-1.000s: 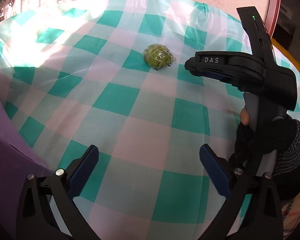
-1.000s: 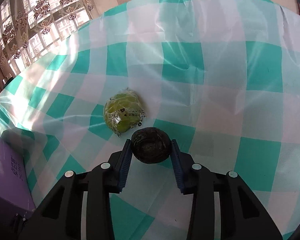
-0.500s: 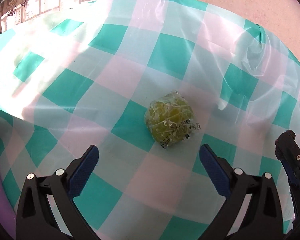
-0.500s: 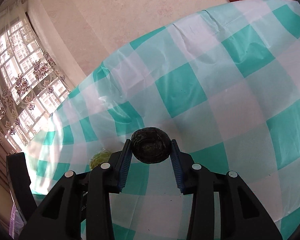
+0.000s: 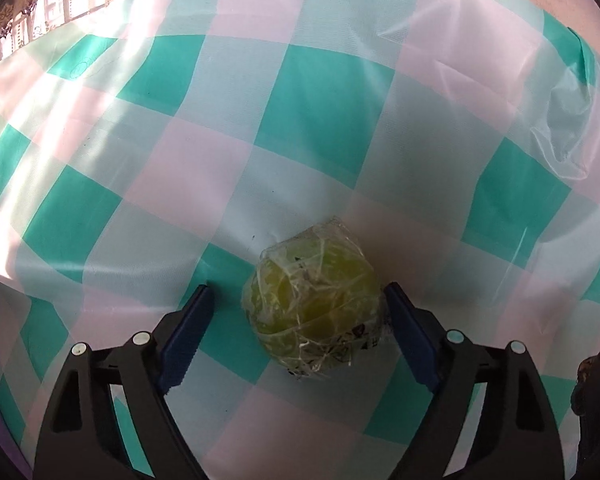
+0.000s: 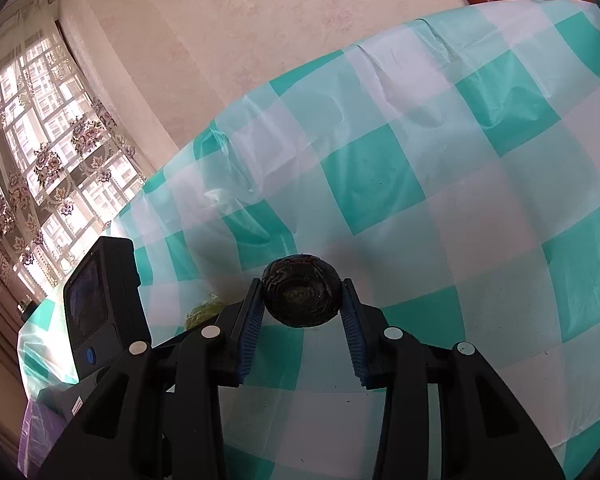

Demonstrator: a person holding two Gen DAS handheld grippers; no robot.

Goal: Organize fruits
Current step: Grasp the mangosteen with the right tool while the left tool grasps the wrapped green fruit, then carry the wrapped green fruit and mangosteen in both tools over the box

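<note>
Green fruit (image 5: 314,306), wrapped in crinkled clear plastic, sits on the checked tablecloth (image 5: 300,120) covering the surface, between the spread fingers of the left gripper (image 5: 298,312). That gripper is open: the right blue pad (image 5: 410,340) is just beside the wrap, perhaps touching it, and the left pad stands apart from the fruit. At the right edge of the left view a dark shape shows, too cut off to identify.

In the right view, the right gripper (image 6: 300,306) is clamped on a dark, round, rough-skinned fruit (image 6: 300,296), pinched between both blue pads and held above the cloth. To its left stands the black body of the other gripper's camera (image 6: 100,304), and a sliver of the green fruit (image 6: 200,312) peeks out behind the fingers. Beyond the cloth's wrinkled far edge rise a pale wall (image 6: 260,40) and a window with lace curtains (image 6: 40,160).
</note>
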